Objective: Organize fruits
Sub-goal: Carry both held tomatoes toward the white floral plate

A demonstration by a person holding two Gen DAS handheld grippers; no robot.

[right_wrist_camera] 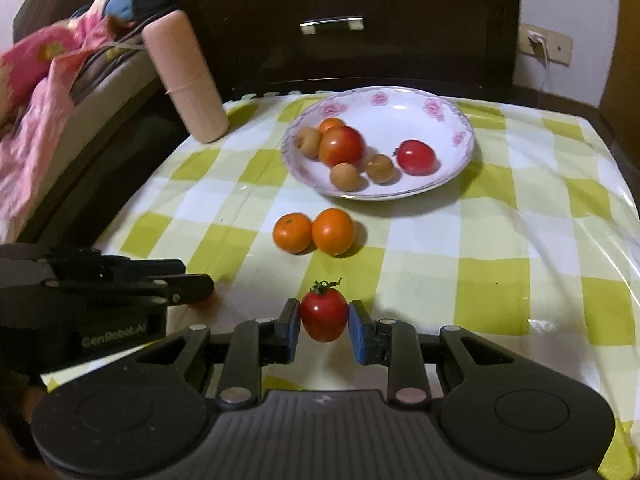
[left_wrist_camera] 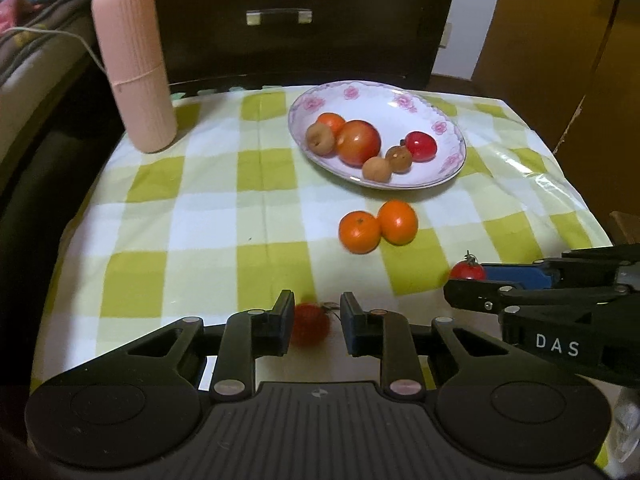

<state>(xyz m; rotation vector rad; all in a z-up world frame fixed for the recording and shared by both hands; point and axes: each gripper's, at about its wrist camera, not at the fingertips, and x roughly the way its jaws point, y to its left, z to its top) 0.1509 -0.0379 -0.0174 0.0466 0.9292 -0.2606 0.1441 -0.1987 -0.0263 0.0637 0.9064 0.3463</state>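
My left gripper (left_wrist_camera: 316, 312) is shut on a small red tomato (left_wrist_camera: 310, 326), blurred, just above the checked cloth. My right gripper (right_wrist_camera: 324, 309) is shut on another small red tomato (right_wrist_camera: 324, 316) with a green stem; this tomato (left_wrist_camera: 467, 270) also shows in the left wrist view, at the tip of the right gripper (left_wrist_camera: 464, 280). The left gripper (right_wrist_camera: 196, 276) reaches in from the left of the right wrist view. Two oranges (left_wrist_camera: 360, 232) (right_wrist_camera: 333, 231) lie side by side on the cloth. Behind them a white flowered plate (left_wrist_camera: 384, 108) (right_wrist_camera: 400, 120) holds tomatoes, a small orange and brown fruits.
A tall pink cylinder (left_wrist_camera: 134, 64) (right_wrist_camera: 186, 76) stands at the table's back left corner. A dark wooden drawer cabinet (left_wrist_camera: 280, 16) rises behind the table. A bed with pink bedding (right_wrist_camera: 40, 80) lies to the left. The green and white cloth (right_wrist_camera: 500, 240) covers the table.
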